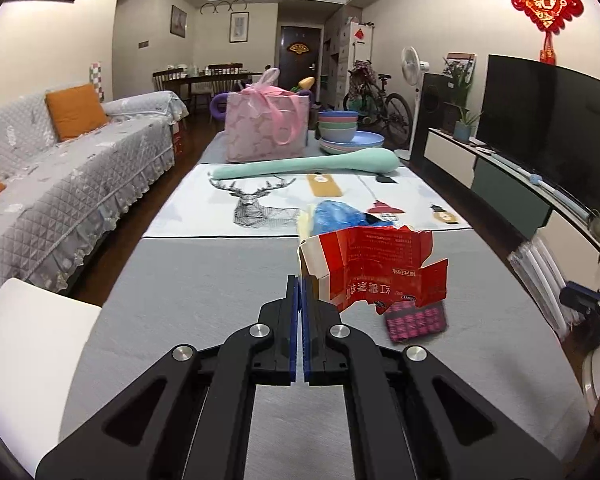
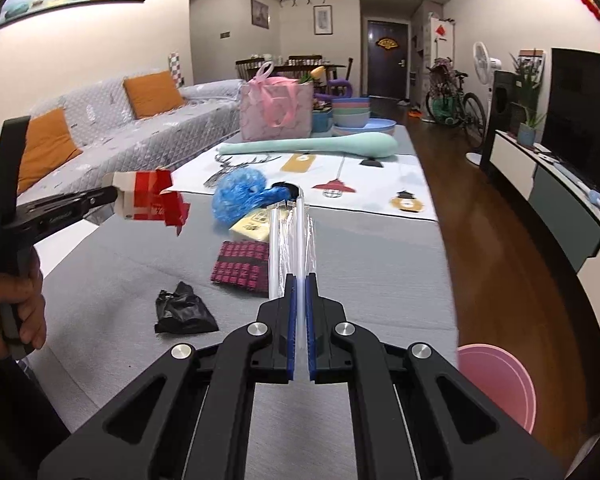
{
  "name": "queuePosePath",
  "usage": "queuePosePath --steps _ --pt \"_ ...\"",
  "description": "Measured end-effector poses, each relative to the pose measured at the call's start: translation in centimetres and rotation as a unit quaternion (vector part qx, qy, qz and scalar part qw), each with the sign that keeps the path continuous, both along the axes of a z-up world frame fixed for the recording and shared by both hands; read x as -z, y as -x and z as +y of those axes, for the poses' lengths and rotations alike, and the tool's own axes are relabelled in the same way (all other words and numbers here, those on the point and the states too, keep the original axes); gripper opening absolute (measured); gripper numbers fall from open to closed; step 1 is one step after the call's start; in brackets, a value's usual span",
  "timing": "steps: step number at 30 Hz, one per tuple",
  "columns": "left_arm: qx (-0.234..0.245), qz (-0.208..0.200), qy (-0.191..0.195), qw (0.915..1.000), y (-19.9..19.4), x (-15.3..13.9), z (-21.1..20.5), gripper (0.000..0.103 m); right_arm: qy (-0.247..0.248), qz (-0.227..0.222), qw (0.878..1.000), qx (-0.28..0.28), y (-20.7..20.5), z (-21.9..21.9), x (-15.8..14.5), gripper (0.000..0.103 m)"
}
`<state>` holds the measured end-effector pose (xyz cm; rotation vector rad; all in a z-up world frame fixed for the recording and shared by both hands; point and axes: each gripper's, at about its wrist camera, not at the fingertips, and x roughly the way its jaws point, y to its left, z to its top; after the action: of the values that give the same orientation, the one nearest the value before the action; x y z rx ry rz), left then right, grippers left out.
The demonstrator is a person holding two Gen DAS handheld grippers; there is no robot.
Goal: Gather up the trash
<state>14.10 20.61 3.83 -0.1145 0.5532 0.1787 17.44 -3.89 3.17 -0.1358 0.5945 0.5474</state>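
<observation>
My left gripper (image 1: 301, 280) is shut on a torn red and white carton (image 1: 374, 270) and holds it above the grey table; the carton also shows in the right wrist view (image 2: 150, 196). My right gripper (image 2: 300, 280) is shut on a clear plastic wrapper with white straws (image 2: 294, 236), lifted over the table. On the table lie a crumpled blue bag (image 2: 238, 194), a yellow packet (image 2: 252, 226), a pink patterned wrapper (image 2: 240, 266) and a black plastic scrap (image 2: 184, 310).
A pink bin (image 2: 496, 384) stands on the floor by the table's right edge. At the far end are a pink gift bag (image 2: 276, 110), stacked bowls (image 2: 350, 112) and a long mint green object (image 2: 312, 146). A sofa (image 1: 60, 184) runs along the left, a TV stand (image 1: 512, 172) along the right.
</observation>
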Motion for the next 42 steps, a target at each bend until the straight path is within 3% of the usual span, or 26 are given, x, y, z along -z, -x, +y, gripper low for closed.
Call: queuePosePath --steps 16,42 --pt "0.067 -0.003 -0.011 0.9977 1.2 0.2 -8.3 0.001 -0.020 -0.016 0.997 0.069 0.5 -6.5 -2.1 0.005" --pt "0.174 0.004 0.005 0.9847 -2.3 -0.6 -21.3 0.001 -0.044 -0.014 0.981 0.187 -0.2 -19.0 -3.2 0.005"
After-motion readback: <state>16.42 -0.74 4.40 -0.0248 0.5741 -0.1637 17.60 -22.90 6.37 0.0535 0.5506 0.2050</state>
